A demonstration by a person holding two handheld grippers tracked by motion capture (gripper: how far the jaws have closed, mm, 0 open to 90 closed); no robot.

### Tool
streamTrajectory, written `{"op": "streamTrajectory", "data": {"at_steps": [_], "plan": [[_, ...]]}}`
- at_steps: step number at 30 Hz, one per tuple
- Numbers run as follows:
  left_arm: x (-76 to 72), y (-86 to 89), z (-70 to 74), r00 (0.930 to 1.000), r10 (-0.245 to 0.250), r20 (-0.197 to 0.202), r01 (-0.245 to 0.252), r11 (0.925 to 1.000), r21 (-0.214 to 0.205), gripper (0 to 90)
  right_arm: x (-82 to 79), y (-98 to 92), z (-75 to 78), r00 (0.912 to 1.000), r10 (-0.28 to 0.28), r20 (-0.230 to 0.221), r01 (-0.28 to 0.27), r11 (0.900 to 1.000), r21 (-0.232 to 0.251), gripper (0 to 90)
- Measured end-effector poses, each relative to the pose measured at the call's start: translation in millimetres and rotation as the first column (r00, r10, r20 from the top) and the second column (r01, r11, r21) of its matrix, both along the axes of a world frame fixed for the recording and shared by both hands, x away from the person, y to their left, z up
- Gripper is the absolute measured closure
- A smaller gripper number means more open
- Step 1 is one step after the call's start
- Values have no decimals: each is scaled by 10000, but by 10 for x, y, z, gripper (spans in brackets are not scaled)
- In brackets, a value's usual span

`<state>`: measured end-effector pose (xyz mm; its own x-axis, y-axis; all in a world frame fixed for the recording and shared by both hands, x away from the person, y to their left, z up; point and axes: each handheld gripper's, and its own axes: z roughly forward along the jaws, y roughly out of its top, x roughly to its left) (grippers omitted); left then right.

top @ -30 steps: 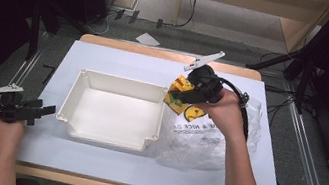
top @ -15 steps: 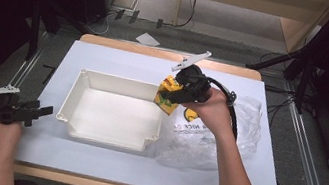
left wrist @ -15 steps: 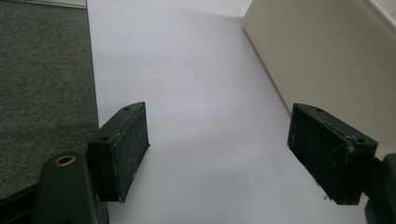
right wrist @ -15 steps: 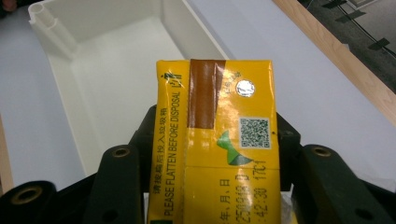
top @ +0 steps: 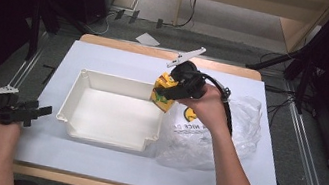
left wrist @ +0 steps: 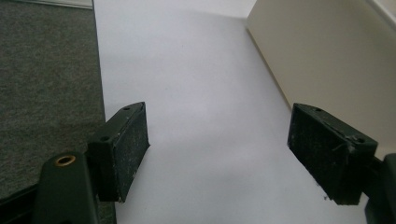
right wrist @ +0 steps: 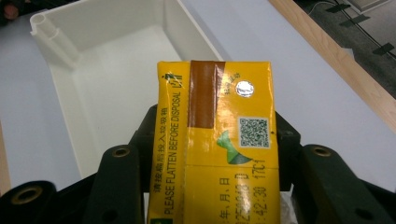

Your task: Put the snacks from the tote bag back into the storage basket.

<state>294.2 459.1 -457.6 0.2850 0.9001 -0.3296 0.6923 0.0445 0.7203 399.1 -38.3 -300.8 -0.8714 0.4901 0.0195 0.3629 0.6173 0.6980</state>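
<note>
Right gripper clamps the yellow drink carton at frame centre, over the right rim of the white bin; left gripper idles open, lower left; best carry the carton past the wall before releasing.

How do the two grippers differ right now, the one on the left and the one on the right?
The left gripper is open with nothing between its jaws; the right gripper is shut on a yellow drink carton. The left gripper sits low at the table's left edge, apart from the white tray; the right gripper is held up at the tray's far right corner, beside a clear plastic bag. Both are black, two-jawed and hand-held.
</note>
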Motion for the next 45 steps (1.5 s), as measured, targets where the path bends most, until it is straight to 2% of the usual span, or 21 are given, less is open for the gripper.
{"op": "streamTrajectory", "data": {"at_steps": [8, 11, 18, 26, 30, 34, 45], "plan": [[-3, 1, -5, 10000, 16, -45, -16, 10000, 9, 216, 21, 72, 36, 9997, 6, 247, -9, 9999, 154, 534], [-4, 1, -8, 10000, 30, -31, -30, 10000, 1, 216, 26, 118, 23, 9998, 92, 151, -96, 9996, 263, 534], [-19, 13, -7, 10000, -9, -38, 9, 10000, -10, 216, 44, 243, -64, 9994, 357, 7, -357, 9992, 156, 534], [-48, 29, -7, 9999, 104, -25, -104, 9999, -67, 216, 68, 417, -227, 9979, 595, -251, -595, 9982, 0, 533], [-53, 32, -6, 10000, 95, -19, -95, 10000, -20, 216, 73, 482, -293, 9975, 628, -316, -637, 9976, -288, 533], [-72, 46, -6, 9999, 118, -8, -118, 9999, -54, 216, 128, 549, -417, 9964, 658, -529, -681, 9968, -419, 533], [-154, 91, -9, 9995, 309, 23, -308, 9995, -104, 216, 278, 627, -639, 9949, 533, -855, -616, 9934, -965, 533]]}}
